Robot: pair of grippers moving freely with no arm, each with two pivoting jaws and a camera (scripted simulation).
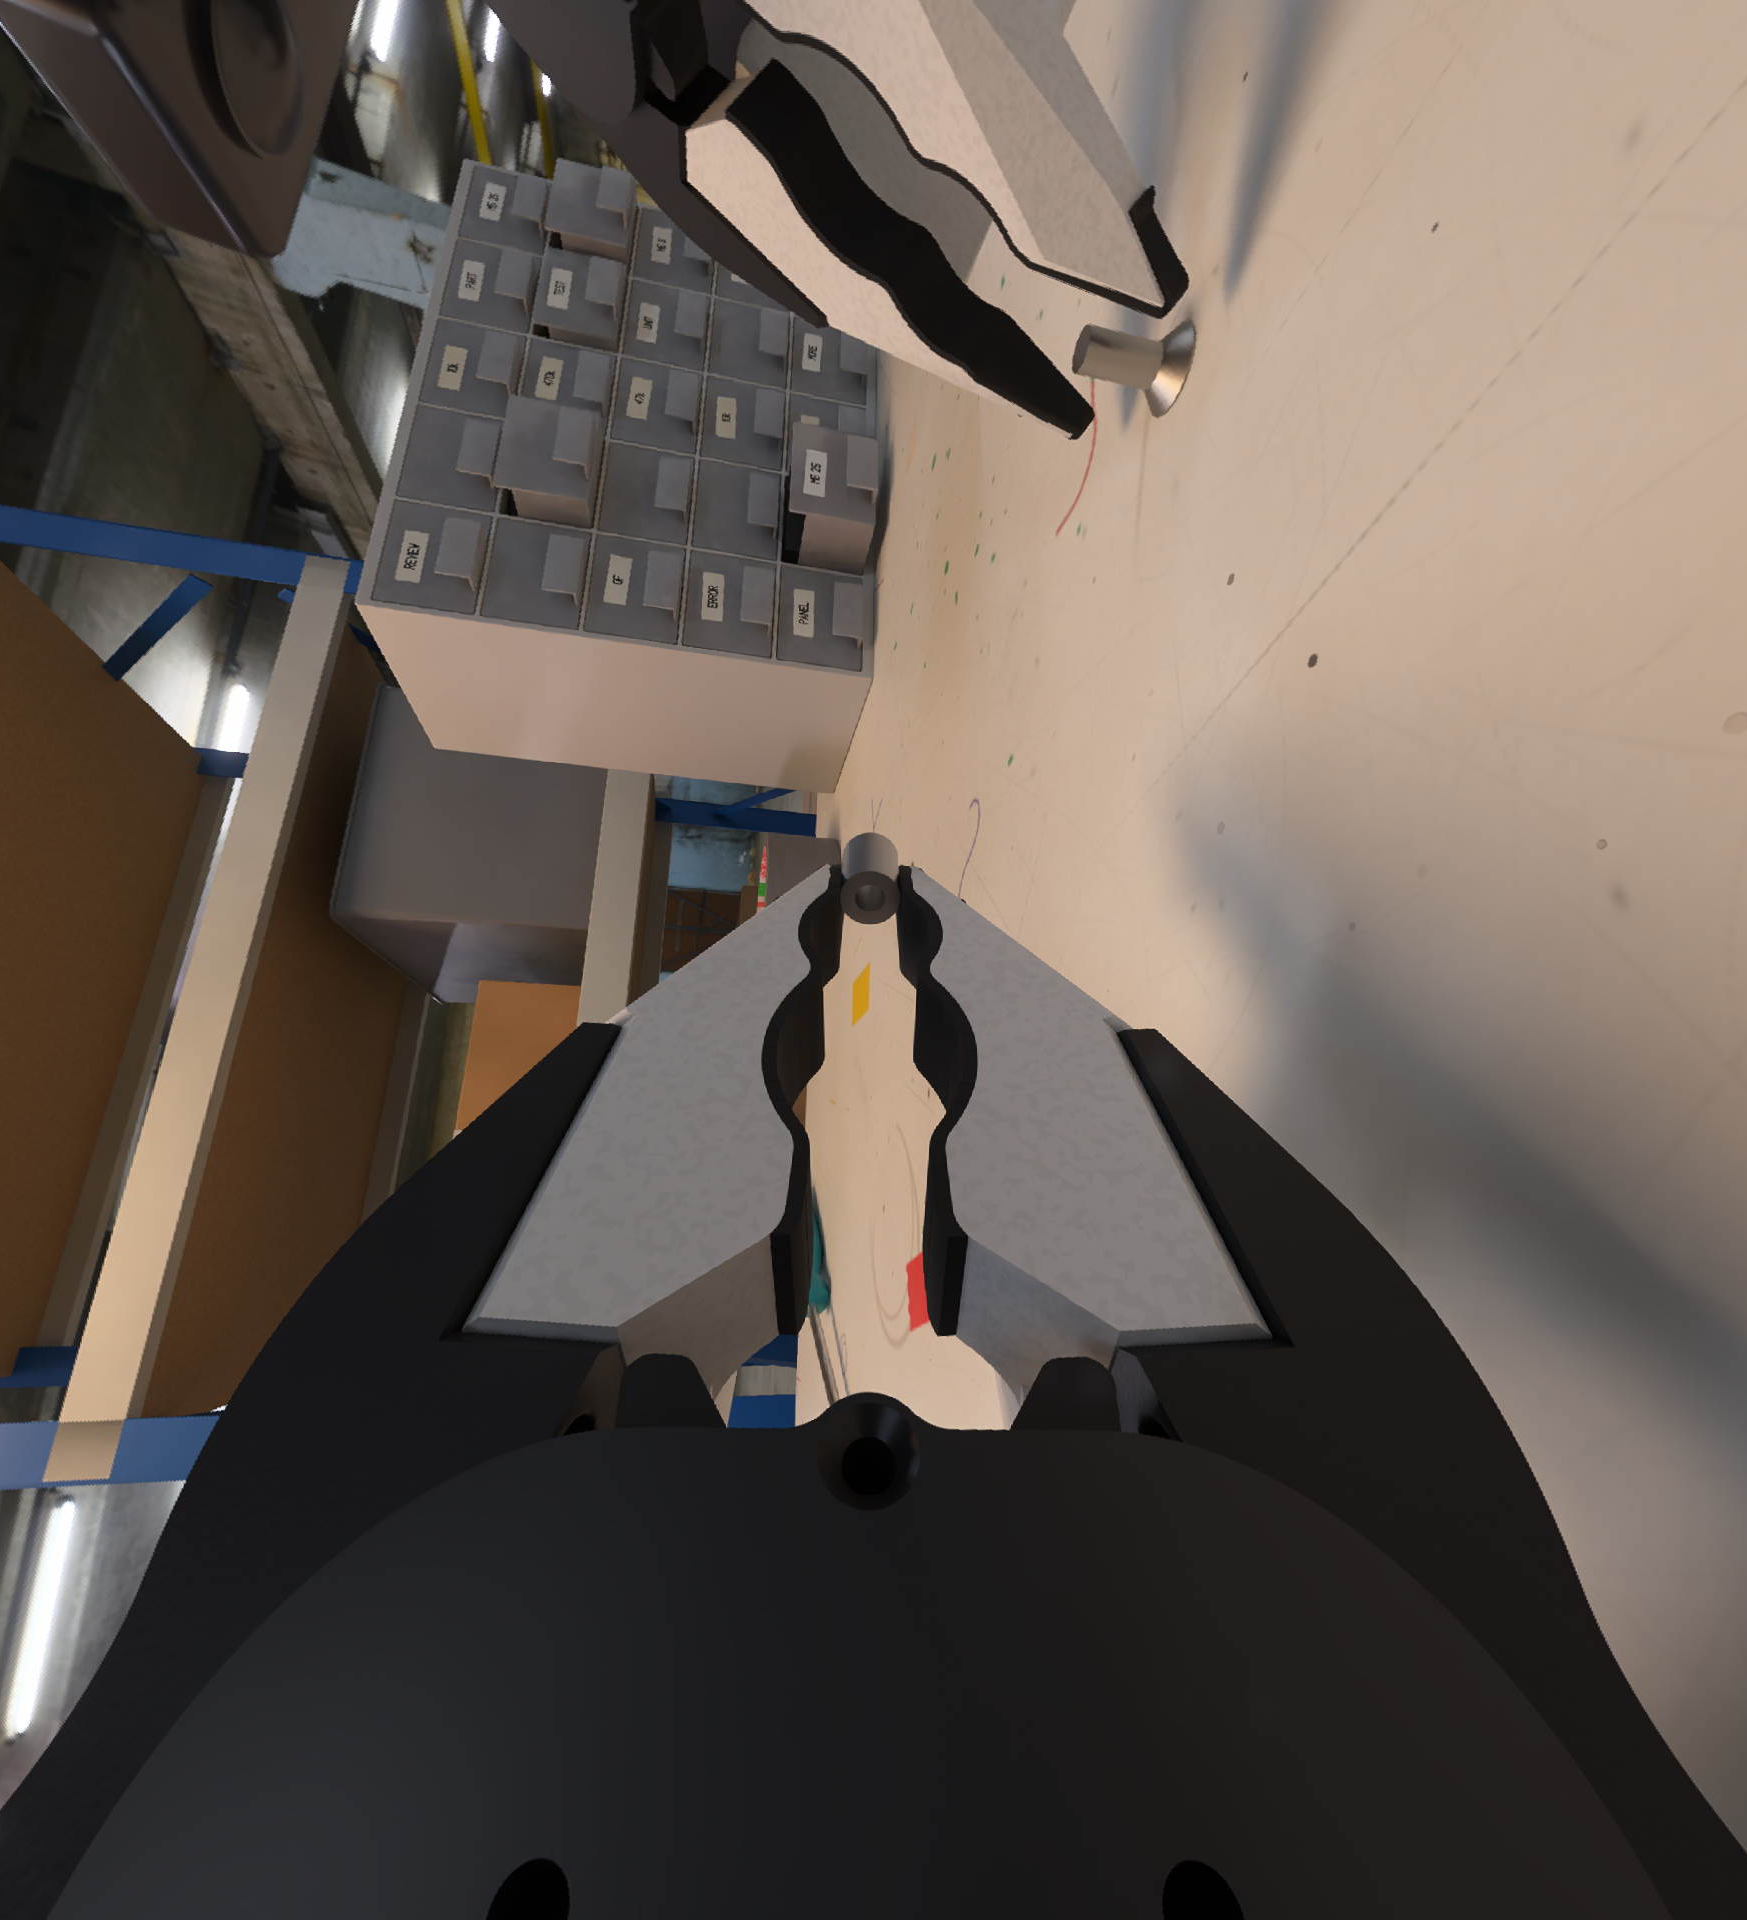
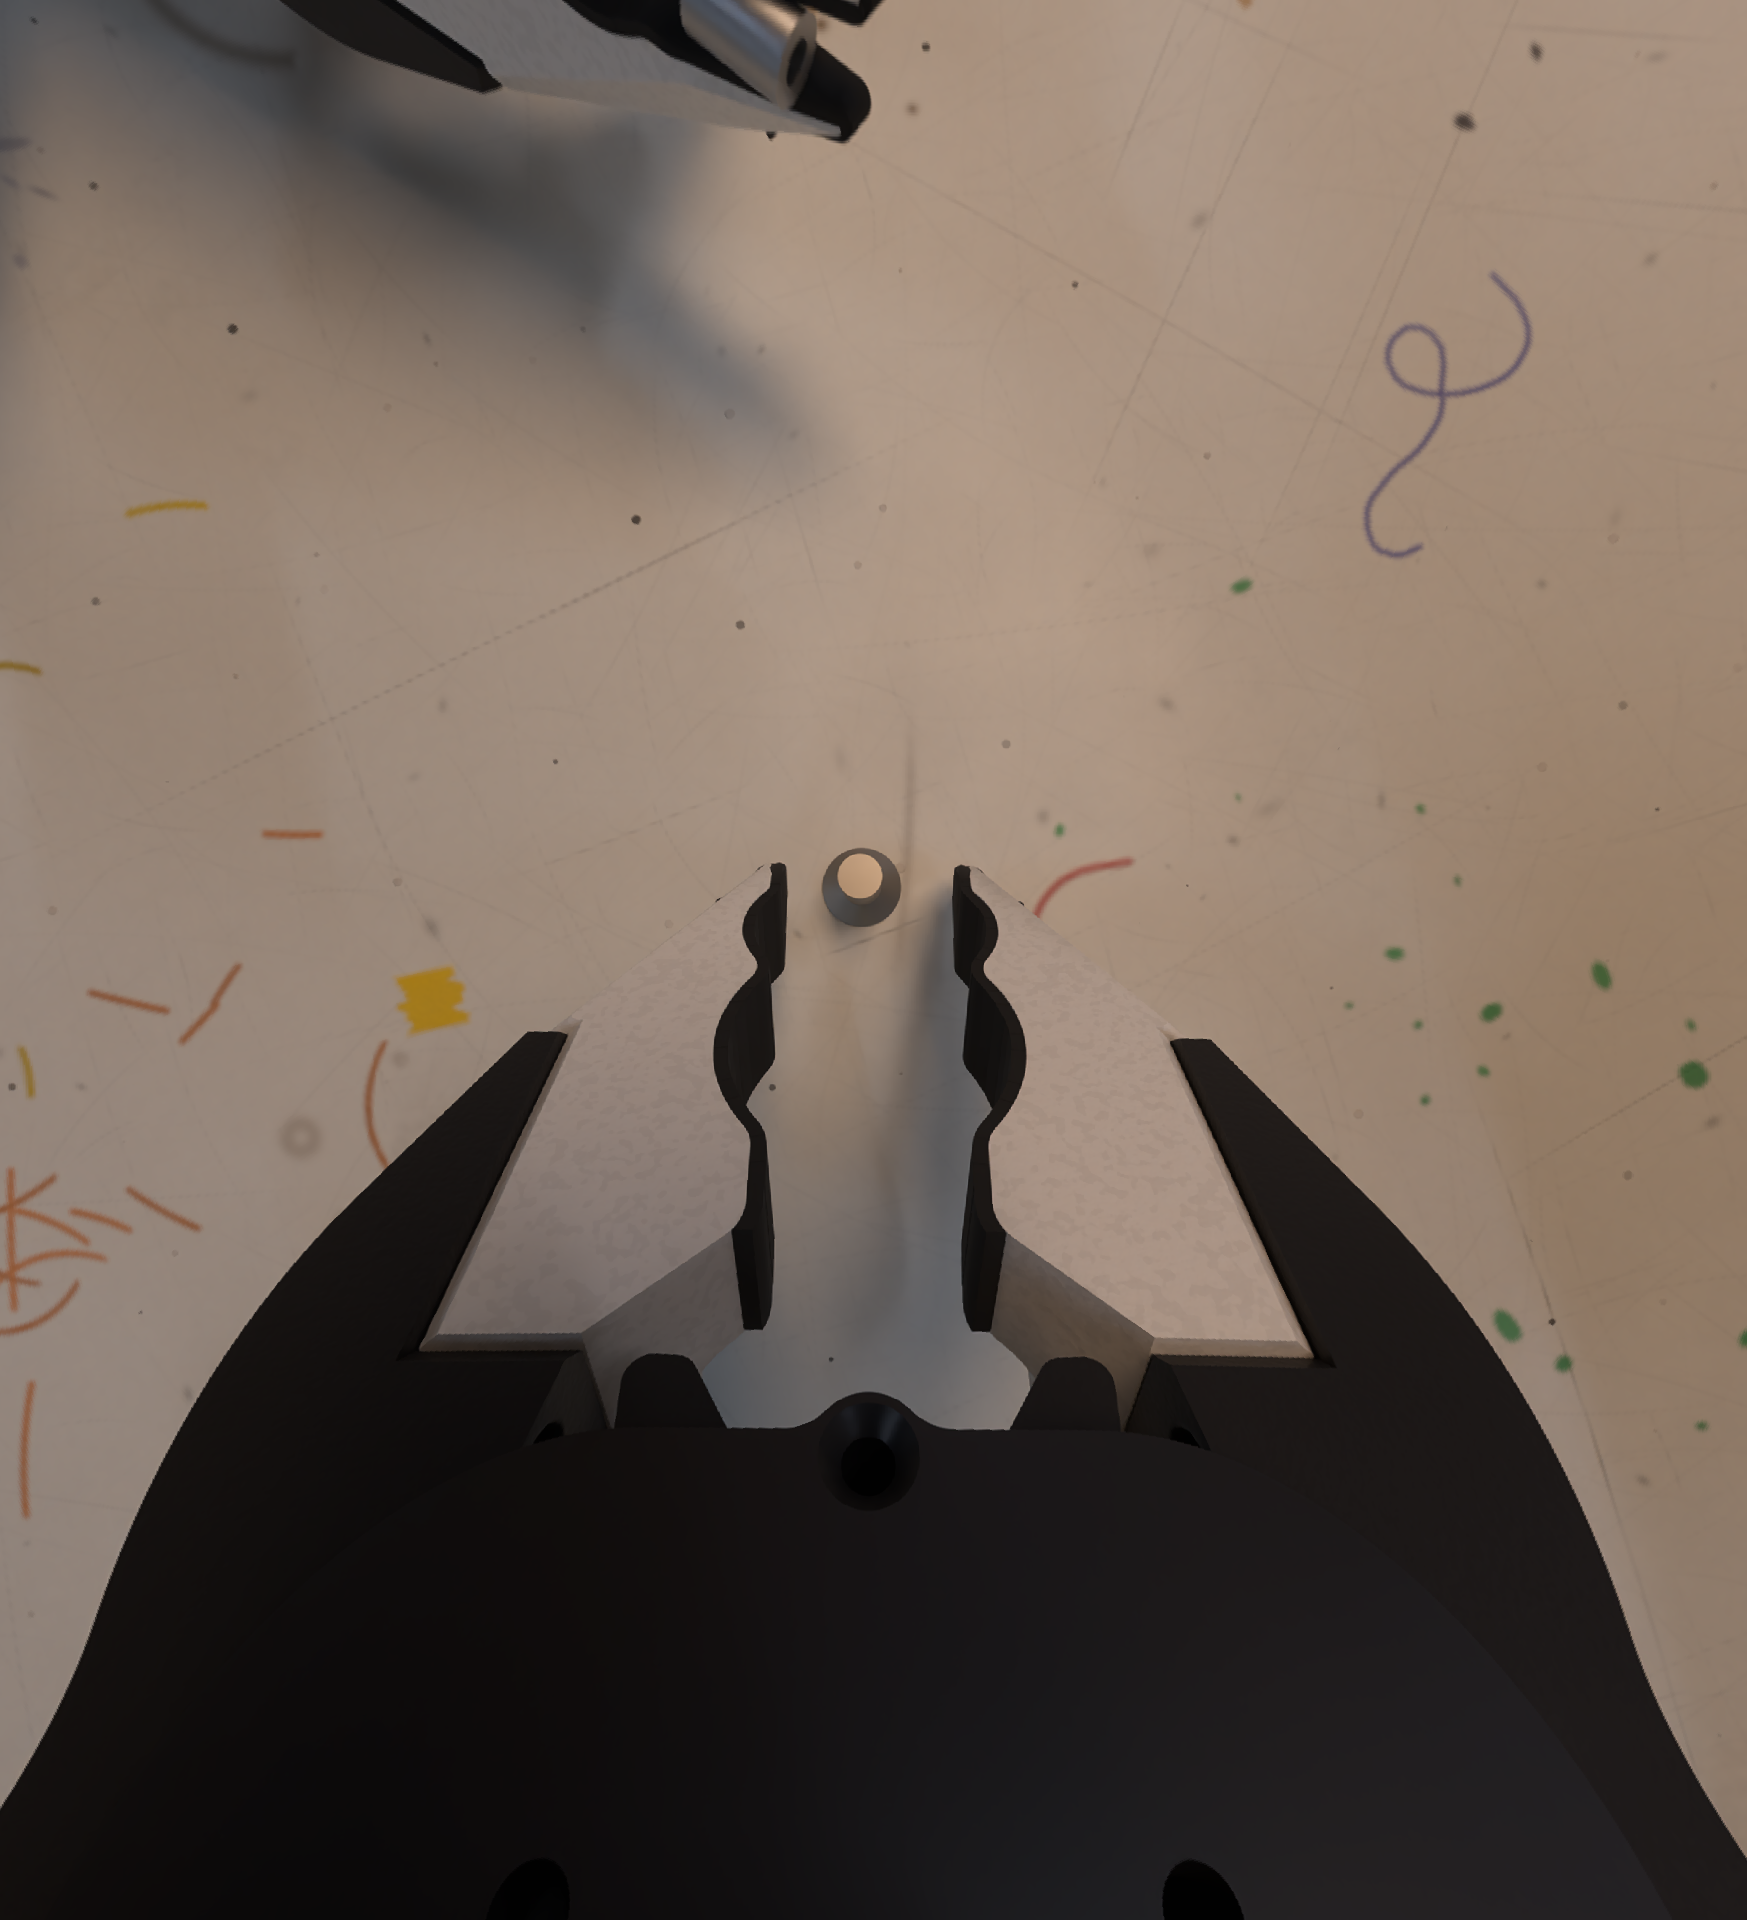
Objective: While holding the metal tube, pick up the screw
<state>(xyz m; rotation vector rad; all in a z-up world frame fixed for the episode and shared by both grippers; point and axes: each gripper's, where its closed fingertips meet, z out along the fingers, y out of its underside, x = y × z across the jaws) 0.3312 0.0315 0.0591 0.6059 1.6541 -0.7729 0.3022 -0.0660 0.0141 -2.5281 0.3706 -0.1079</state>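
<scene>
My left gripper (image 1: 870,883) is shut on a short grey metal tube (image 1: 869,881), pinched between its fingertips with the bore facing the camera. The same gripper and the tube (image 2: 755,36) show at the top of the right wrist view. The screw (image 2: 861,886) stands on its flat head on the beige table, shaft up. My right gripper (image 2: 867,883) is open and points straight down, its fingertips on either side of the screw without touching it. In the left wrist view the screw (image 1: 1134,364) sits between the right gripper's fingers (image 1: 1045,400).
A grey cabinet of small labelled drawers (image 1: 630,447) stands on the table (image 2: 1264,675), some drawers pulled out. Shelving with blue frames and brown boards (image 1: 69,935) lies beyond the table edge. The tabletop bears coloured scribbles and green specks.
</scene>
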